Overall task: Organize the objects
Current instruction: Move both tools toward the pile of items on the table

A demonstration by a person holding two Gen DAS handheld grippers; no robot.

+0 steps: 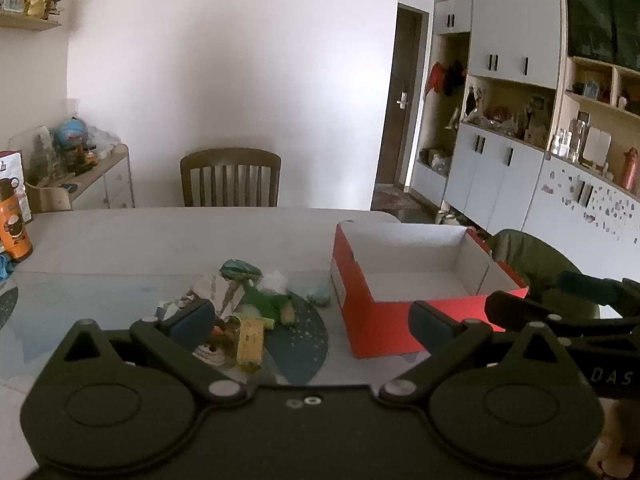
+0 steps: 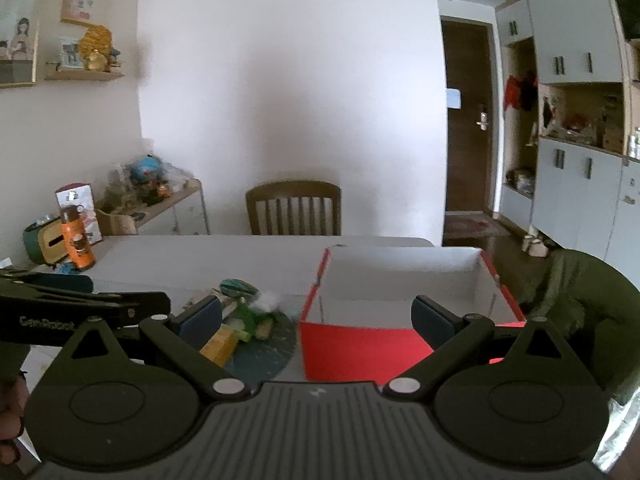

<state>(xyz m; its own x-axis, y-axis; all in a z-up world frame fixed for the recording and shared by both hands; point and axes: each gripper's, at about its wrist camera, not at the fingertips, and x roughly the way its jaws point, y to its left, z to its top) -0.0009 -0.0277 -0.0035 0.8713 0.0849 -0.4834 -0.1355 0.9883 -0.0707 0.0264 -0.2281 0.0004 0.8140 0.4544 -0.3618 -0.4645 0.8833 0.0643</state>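
Clutter for sorting lies in a loose heap (image 1: 240, 308) on a pale table (image 1: 140, 232), just left of an open red box (image 1: 376, 320) with white inner walls that looks empty from both views. Largest of the hazards is the box itself: it is light card standing near the table's right edge, so a careless nudge from either tool could slide it toward that edge. Next, the heap: a yellow block (image 1: 251, 340), a green toy (image 1: 272, 306), a teal-striped piece (image 1: 239, 269), a small teal lump (image 1: 319, 295) and crumpled white wrapping (image 1: 276, 280) touch or overlap one another, so grasping one may drag or scatter its neighbours. The left gripper (image 1: 312, 316) hangs above the near side of the heap, jaws spread wide and holding nothing. The right gripper (image 2: 316, 316) faces the box's near wall, jaws likewise spread and empty. Both tools sit close together, each showing in the other's view, so they could collide if both reach for the heap. Smallest risk: thin wrapping may slip from the pads.
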